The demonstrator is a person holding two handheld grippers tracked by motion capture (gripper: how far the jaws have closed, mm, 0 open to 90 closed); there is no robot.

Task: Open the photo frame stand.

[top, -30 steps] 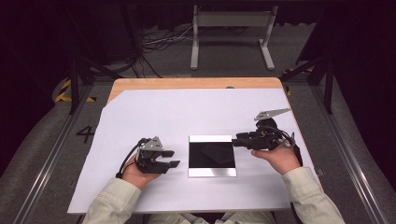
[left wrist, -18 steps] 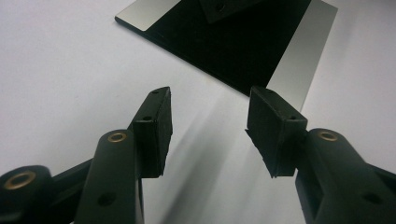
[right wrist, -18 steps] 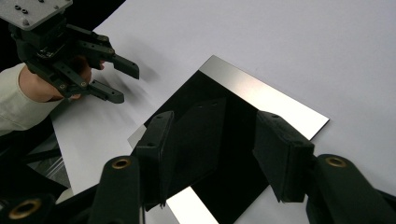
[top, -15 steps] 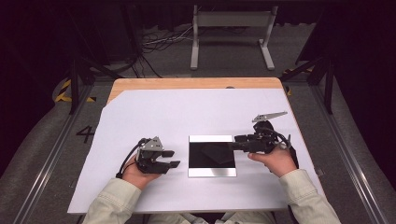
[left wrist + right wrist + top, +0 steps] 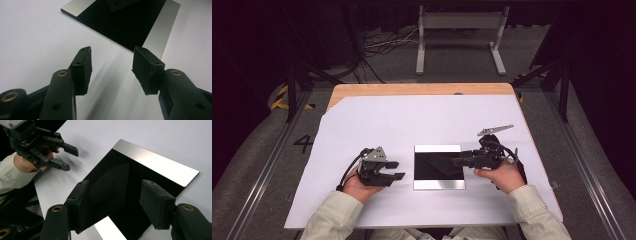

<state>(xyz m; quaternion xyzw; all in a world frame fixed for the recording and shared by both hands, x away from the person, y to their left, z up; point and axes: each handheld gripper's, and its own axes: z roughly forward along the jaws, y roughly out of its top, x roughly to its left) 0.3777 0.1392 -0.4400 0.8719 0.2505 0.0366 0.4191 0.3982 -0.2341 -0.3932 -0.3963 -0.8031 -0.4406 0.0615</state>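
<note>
A flat mirror-like plate (image 5: 439, 167), square and glossy with bright silver strips along its far and near edges, lies flat on the white sheet (image 5: 412, 125) covering the table, near the person's edge and a little right of centre. The right gripper (image 5: 458, 162) hovers over the plate's right part, its jaws having just been opening; they stand wide with nothing between them, their dark reflection showing in the gloss in the right gripper view (image 5: 113, 203). The left gripper (image 5: 399, 170) rests on the sheet just left of the plate, jaws apart and empty, the plate's corner (image 5: 150, 30) ahead of its pads (image 5: 147, 70). The risk, judging by how thin the plate looks and how flush it lies, is that the pads find no edge to bite and skid across the slick face, pushing it along the sheet towards the left gripper or scratching the finish. A descent too steep could press one corner and tip the other up
</note>
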